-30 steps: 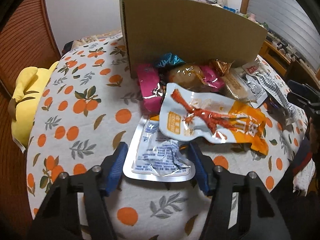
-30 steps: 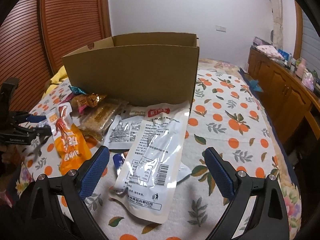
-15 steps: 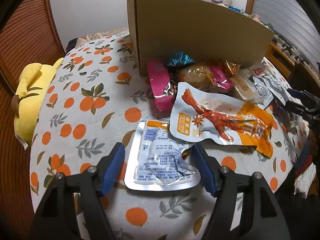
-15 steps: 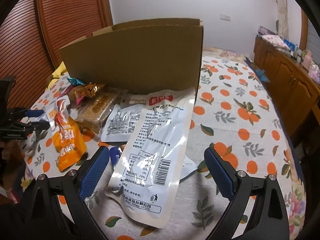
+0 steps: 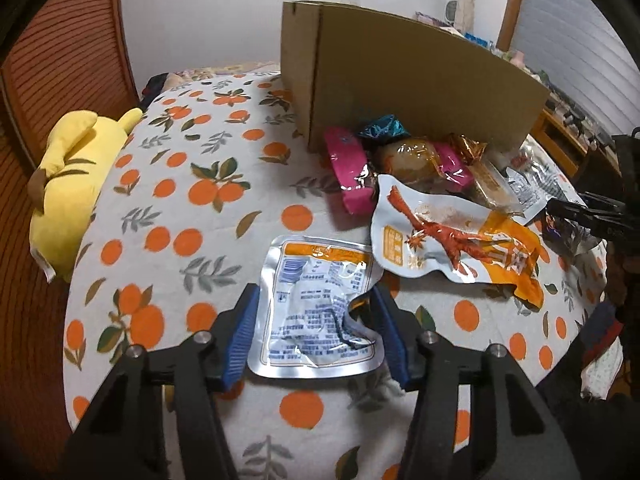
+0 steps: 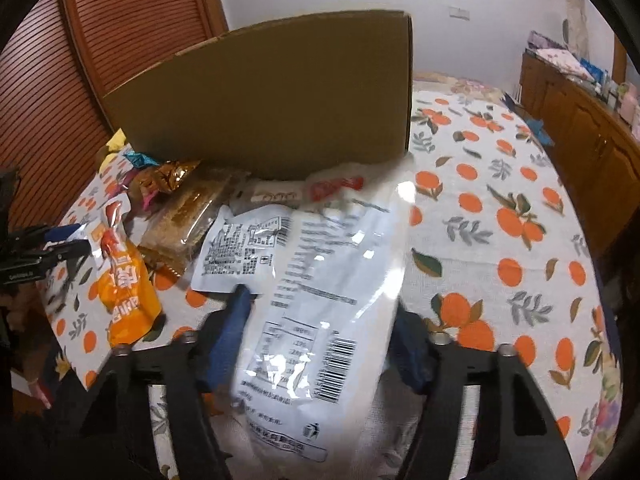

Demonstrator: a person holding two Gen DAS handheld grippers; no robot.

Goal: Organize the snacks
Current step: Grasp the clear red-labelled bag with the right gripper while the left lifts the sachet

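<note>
Both tongs have just been closing, each on a packet that lay flat between wider jaws a second ago. Left tongs point(image 5: 316, 332) now clench one silver foil pouch point(image 5: 316, 304) by its side edges; its right edge is crumpled up against the blue pad, and it rests on the orange-print cloth point(image 5: 180, 200) of the counter. Right tongs point(image 6: 320, 344) grasp one large white packet point(image 6: 332, 280), its near end raised between the pads. Each tool points steeply down at the counter. One cardboard box point(image 5: 408, 80) stands behind the heap. Against it lie one chicken-foot packet point(image 5: 452, 240), two pink wrappers, one teal sweet point(image 5: 382, 128) and one gold one. One yellow plush toy point(image 5: 72, 184) sits at the left edge.
</note>
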